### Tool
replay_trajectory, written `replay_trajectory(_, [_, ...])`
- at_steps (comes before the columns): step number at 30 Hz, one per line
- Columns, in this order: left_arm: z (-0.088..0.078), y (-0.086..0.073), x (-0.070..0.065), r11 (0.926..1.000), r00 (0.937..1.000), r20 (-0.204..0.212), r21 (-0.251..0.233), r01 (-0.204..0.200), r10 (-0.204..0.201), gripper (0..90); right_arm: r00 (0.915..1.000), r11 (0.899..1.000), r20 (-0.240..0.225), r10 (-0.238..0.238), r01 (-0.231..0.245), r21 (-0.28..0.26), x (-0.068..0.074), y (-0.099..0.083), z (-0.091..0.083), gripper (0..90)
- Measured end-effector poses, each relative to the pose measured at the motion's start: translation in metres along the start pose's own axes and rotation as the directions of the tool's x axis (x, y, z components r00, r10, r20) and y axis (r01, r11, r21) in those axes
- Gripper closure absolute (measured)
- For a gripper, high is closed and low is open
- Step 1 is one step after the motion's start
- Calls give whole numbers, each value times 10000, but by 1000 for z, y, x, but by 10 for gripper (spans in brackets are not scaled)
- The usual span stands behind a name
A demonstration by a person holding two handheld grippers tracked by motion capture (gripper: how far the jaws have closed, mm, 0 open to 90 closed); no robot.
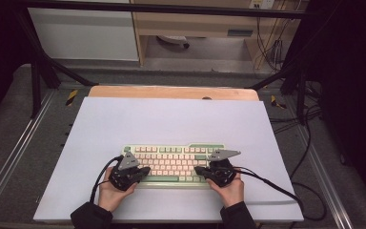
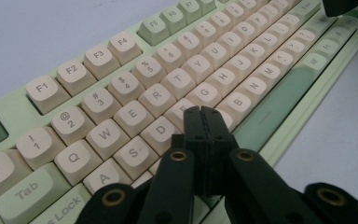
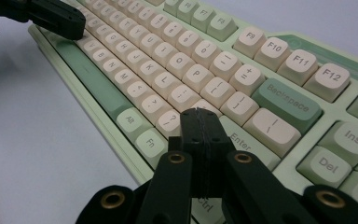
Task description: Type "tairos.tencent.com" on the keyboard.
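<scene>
A pale green keyboard (image 1: 174, 164) with cream keys lies on the white board, near its front edge. My left gripper (image 1: 143, 171) hovers over the keyboard's left end, shut with nothing between its jaws. In the left gripper view its closed tip (image 2: 202, 111) sits just above the keys (image 2: 204, 94) near F and V. My right gripper (image 1: 198, 170) is over the right end, also shut and empty. Its tip (image 3: 199, 113) in the right gripper view hangs over the keyboard (image 3: 279, 95) near the Shift and Enter keys. The left gripper's jaws (image 3: 56, 18) show at the top left there.
The white board (image 1: 171, 121) covers a wooden table top (image 1: 171, 92) and has bare room behind and beside the keyboard. Black cables (image 1: 276, 186) trail from the grippers across the board's front. A black frame (image 1: 38, 71) and floor cables (image 1: 310, 119) surround the table.
</scene>
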State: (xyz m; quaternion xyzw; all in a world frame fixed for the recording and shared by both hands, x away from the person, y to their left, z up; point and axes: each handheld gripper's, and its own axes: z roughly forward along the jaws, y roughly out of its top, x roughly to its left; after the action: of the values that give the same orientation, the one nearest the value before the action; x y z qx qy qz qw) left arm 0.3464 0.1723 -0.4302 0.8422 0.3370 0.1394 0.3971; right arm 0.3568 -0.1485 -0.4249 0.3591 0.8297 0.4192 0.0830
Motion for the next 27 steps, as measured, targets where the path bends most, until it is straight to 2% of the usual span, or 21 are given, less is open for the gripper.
replay_trajectory(6, [3, -1, -2, 9999, 9998, -107, 25, -136, 136, 900, 10000, 10000, 3, -20, 20, 6, 0, 0, 0, 900])
replay_trajectory(13, [2, -1, -1, 10000, 9999, -53, 11, -91, 91, 900, 10000, 10000, 14, -29, 29, 24, 0, 0, 0, 900])
replay_trajectory(18, [-4, 0, 0, 9998, 10000, -35, -206, -51, 50, 900, 10000, 10000, 12, -9, 9, 26, 0, 0, -1, 900])
replay_trajectory(27, [-13, -1, 5, 9995, 9999, -47, -306, 98, -100, 900, 10000, 10000, -23, 22, -21, 14, 0, 0, -2, 900])
